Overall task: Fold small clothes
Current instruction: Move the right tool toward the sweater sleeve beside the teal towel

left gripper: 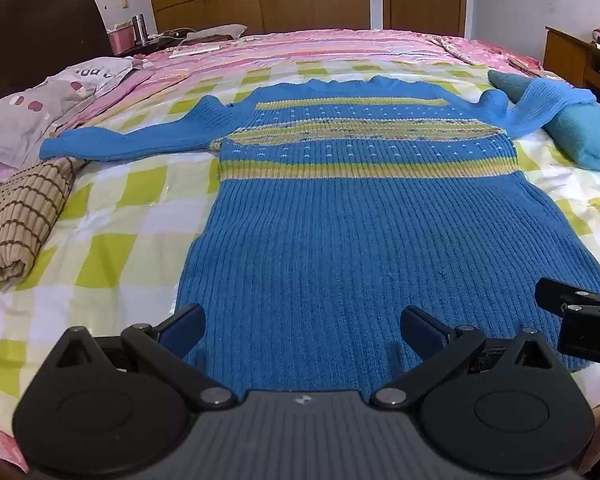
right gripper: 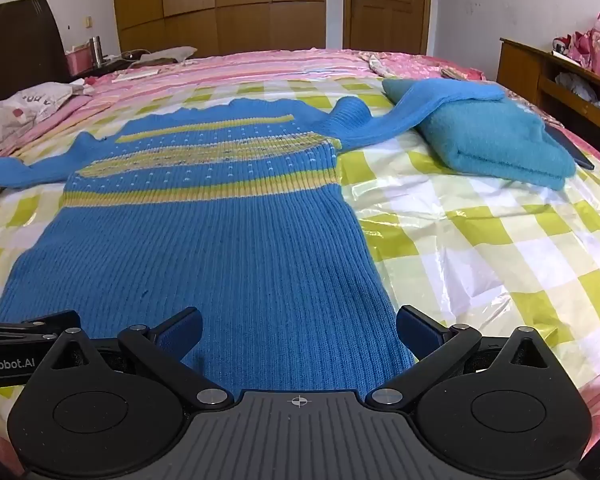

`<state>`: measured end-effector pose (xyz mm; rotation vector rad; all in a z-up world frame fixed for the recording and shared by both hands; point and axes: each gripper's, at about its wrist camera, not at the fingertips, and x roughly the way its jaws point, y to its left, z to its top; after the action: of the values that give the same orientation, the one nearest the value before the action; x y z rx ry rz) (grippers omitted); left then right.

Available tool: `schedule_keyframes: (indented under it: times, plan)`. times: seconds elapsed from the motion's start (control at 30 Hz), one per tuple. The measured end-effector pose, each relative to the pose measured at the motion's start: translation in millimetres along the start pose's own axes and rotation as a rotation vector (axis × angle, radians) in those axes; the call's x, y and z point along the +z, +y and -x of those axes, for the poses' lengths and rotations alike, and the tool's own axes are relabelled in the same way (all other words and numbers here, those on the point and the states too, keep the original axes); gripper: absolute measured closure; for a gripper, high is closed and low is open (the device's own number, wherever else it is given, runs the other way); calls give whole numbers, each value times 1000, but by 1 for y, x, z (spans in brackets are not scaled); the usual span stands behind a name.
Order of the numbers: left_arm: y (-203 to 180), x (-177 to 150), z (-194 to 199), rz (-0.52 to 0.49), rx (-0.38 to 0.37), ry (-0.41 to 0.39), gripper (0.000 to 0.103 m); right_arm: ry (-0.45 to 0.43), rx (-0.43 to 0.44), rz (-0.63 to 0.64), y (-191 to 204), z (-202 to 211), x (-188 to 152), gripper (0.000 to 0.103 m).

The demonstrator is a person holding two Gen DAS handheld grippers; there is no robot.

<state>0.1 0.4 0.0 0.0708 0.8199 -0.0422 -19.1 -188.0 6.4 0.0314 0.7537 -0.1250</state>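
Observation:
A blue ribbed sweater with yellow stripes [left gripper: 364,220] lies flat on the bed, hem toward me, both sleeves spread out; it also shows in the right wrist view [right gripper: 220,240]. Its right sleeve [right gripper: 420,104] rests on a folded teal garment [right gripper: 500,144]. My left gripper [left gripper: 302,332] is open over the hem's left part, holding nothing. My right gripper [right gripper: 298,334] is open over the hem's right corner, holding nothing. The right gripper's side [left gripper: 580,320] shows at the right edge of the left wrist view.
The bed has a yellow-green checked plastic cover [right gripper: 480,240]. A folded beige striped cloth [left gripper: 16,224] lies at the left and pillows [left gripper: 32,112] behind it. A wooden shelf [right gripper: 548,76] stands at the right, a nightstand with a flask [left gripper: 139,28] at the back left.

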Motion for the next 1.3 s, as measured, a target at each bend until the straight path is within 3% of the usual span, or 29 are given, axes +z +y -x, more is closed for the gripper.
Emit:
schedule_keyframes:
  times: [0.77,1.3]
  plan:
    - [1,-3,-6,1,-13,26,0,13,-9,20,2,-1,0,1]
    - [-4,20,1,13,-36,-27,0,-43,-13,22,-8,12,23,1]
